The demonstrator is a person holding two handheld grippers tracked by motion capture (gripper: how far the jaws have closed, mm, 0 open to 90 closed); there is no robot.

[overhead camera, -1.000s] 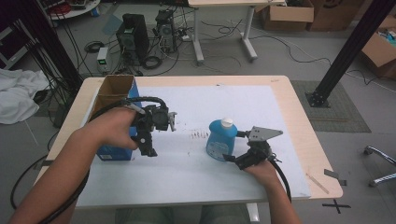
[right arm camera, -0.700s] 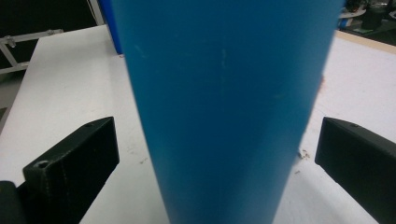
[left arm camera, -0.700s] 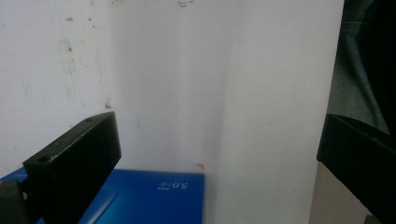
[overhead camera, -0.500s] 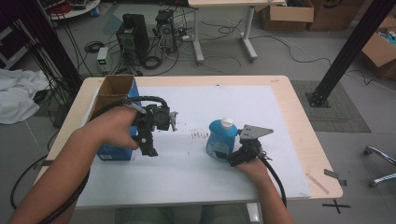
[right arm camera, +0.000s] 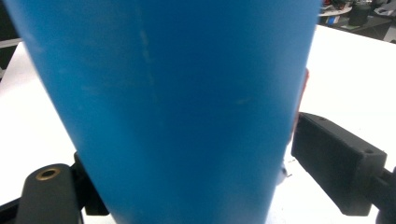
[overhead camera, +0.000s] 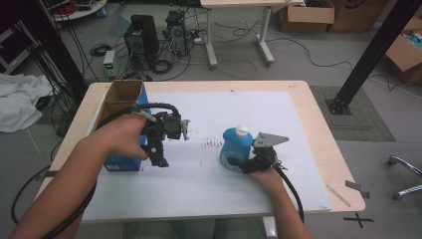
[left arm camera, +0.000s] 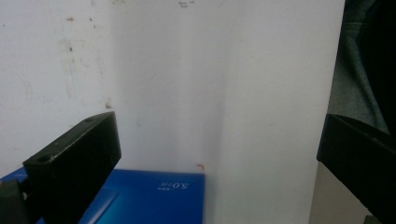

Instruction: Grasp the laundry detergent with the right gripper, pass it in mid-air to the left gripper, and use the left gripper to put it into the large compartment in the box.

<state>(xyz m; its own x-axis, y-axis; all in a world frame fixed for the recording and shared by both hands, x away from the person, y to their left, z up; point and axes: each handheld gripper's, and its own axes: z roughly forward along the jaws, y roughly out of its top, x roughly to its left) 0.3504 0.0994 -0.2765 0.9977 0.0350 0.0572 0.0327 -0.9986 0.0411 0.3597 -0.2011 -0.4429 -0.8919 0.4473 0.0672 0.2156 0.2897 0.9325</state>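
Even indoor light, soft shadows; both gripper views close, blurry

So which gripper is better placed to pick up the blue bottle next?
The right gripper: its jaws already flank the blue bottle, not yet clamped. The left gripper hangs open near the blue box, apart from the bottle.

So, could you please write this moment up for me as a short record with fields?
Surface: white sheet on a wooden table
Right gripper: jaws on either side of the blue bottle; full contact cannot be told
Bottle: upright, white cap on
Left gripper: open, empty, pointing down beside the blue box
Box: open cardboard top, near the table's left edge
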